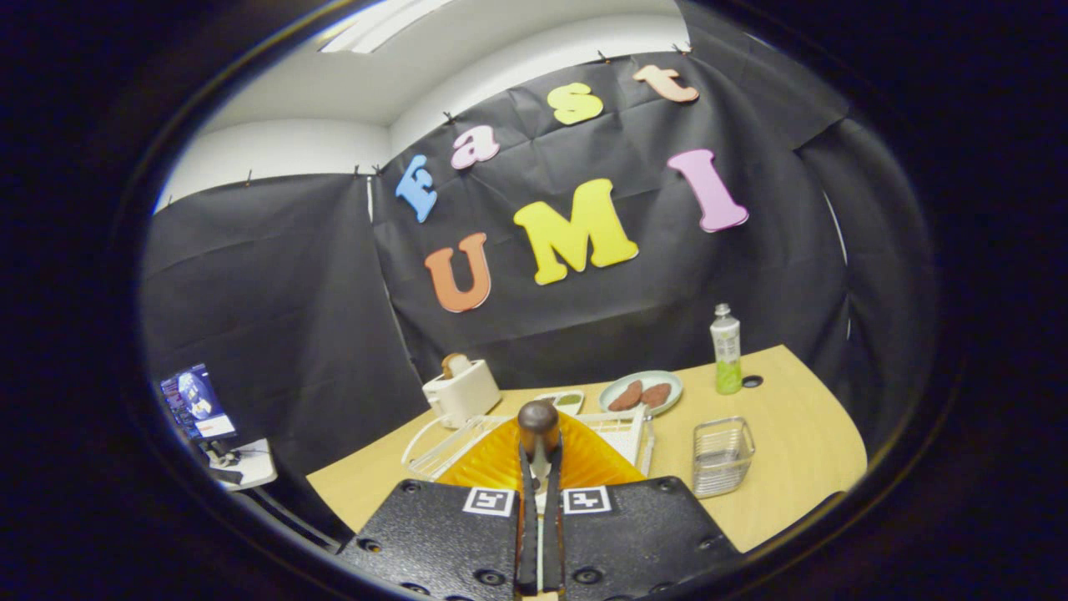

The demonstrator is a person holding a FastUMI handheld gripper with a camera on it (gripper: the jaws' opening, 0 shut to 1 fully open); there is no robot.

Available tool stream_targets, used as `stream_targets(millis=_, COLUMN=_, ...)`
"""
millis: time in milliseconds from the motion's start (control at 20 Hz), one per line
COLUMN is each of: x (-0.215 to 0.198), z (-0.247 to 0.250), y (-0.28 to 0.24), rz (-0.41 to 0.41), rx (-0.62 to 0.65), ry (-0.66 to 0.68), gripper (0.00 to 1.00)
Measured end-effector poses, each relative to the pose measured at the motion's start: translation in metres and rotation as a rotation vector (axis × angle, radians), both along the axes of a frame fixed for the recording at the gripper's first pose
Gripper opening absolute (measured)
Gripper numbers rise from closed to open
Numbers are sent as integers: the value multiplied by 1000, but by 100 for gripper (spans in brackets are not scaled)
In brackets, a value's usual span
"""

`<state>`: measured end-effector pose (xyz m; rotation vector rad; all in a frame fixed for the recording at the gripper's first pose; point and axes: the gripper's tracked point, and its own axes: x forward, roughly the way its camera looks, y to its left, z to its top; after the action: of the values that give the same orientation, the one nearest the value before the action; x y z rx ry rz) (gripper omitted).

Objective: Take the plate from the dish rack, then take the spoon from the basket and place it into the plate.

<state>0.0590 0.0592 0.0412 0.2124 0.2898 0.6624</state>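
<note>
A light wooden table (pixel 793 434) carries a white dish rack (pixel 442 442), a white toaster (pixel 461 392), a clear basket (pixel 722 455), a pale plate (pixel 641 392) with brown pieces, a green bottle (pixel 726 351), a small black disc (pixel 752 381), perhaps a cap, and a small dish (pixel 563 402).

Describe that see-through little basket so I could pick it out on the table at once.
Start at the wooden table and find the tall bottle of green drink near its far edge. Nearer the claw, which is shut on a spoon above an orange plate, stands the basket. Unlike the white dish rack beside it, it is clear and boxy.
</note>
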Motion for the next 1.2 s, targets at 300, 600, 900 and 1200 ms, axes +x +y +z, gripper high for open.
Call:
stream_targets(millis=300, x=-26, z=-57, y=43, rz=116, rx=-85, ry=110, gripper=8)
stream_targets(millis=600, x=-39, z=-105, y=75, rz=181, rx=-159, ry=182, gripper=8)
stream_targets(millis=900, x=-45, z=-130, y=93, rz=232, rx=-206, ry=214, gripper=11)
stream_targets(millis=1200, x=-45, z=-135, y=101, rz=252, rx=-199, ry=240, gripper=14)
